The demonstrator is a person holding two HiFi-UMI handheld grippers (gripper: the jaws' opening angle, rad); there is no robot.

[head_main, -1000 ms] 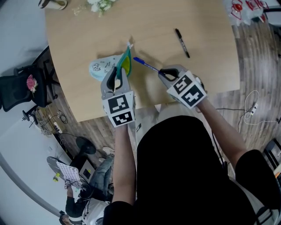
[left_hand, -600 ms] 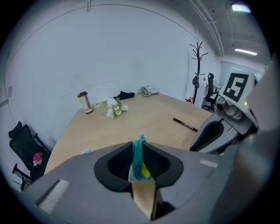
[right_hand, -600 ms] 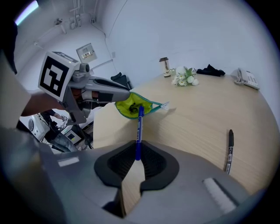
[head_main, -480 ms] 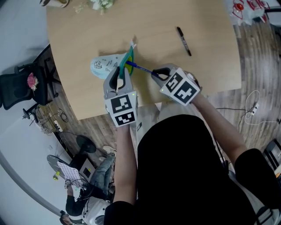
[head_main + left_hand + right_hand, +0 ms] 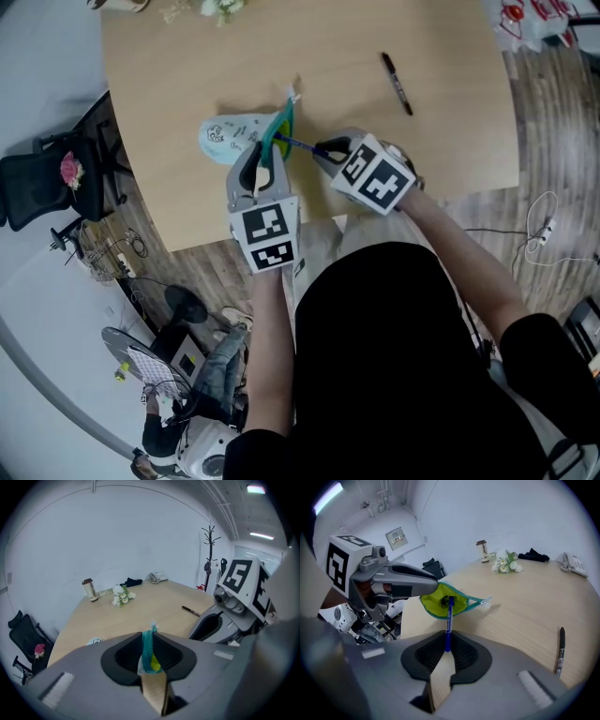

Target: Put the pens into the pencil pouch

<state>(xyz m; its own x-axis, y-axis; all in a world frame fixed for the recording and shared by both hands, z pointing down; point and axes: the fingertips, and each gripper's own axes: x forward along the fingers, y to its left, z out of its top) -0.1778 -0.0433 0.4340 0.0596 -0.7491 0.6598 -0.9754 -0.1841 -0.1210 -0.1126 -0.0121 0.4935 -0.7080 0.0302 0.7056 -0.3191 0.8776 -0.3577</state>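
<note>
A pale blue pencil pouch (image 5: 228, 137) with a teal zipper and yellow-green lining (image 5: 441, 601) lies on the wooden table (image 5: 328, 47). My left gripper (image 5: 265, 156) is shut on the pouch's zipper edge (image 5: 149, 649) and holds its mouth open. My right gripper (image 5: 317, 148) is shut on a blue pen (image 5: 448, 623), whose tip reaches into the pouch's open mouth. A black pen (image 5: 395, 83) lies on the table to the right, also seen as the black pen (image 5: 560, 650) and the black pen (image 5: 191, 611).
At the table's far edge stand a small flower bunch (image 5: 504, 561), a cup (image 5: 88, 589), a dark cloth (image 5: 533, 554) and a phone (image 5: 158, 577). A black office chair (image 5: 47, 187) is left of the table. The table's near edge runs close under both grippers.
My right gripper has carried the blue pen leftwards, from beside the pouch to its open mouth. The left gripper has kept still on the zipper edge.
</note>
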